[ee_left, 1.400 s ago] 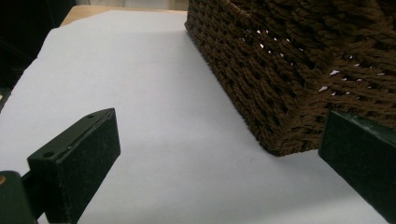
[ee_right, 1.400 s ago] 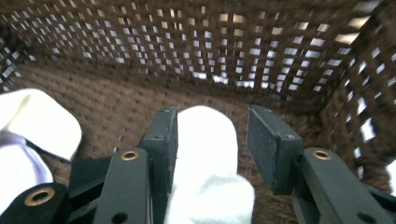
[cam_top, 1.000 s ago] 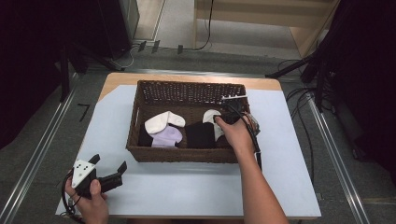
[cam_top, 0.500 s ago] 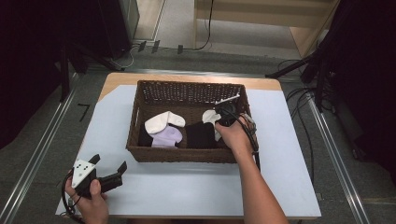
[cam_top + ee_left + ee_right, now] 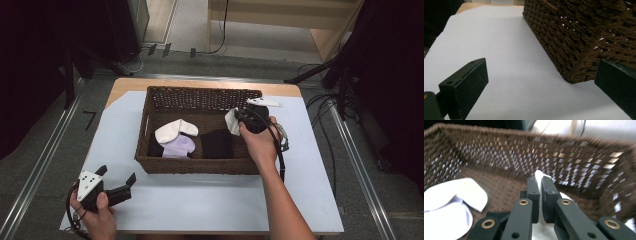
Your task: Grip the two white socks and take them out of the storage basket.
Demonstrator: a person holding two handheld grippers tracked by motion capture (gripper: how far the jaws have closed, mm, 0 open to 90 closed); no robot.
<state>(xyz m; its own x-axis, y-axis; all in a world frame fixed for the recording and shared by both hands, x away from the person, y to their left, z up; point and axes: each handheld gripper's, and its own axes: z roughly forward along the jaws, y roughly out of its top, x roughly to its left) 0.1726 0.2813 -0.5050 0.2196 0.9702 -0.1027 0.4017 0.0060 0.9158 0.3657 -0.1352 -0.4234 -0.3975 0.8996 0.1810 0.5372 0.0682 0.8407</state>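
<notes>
White sock (image 5: 232,121), pinched in the right tongs (image 5: 540,185), hangs over the basket (image 5: 150,106) at centre frame, likely for removal; left tongs (image 5: 120,182) rest spread at lower left.

A white sheet (image 5: 200,200) covers the wooden table (image 5: 130,86), leaving its far edge bare. Beyond that edge, a black cable (image 5: 223,25) runs over the grey floor (image 5: 250,65).

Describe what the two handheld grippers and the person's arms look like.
Both are black two-jaw tools. The left gripper carries a pale three-cornered plate with dark dots, and its jaws are flat rectangular blocks. The right gripper has linkage arms with brass-coloured rivets, and a black cable trails along the forearm. Both forearms are bare, with no sleeves.
</notes>
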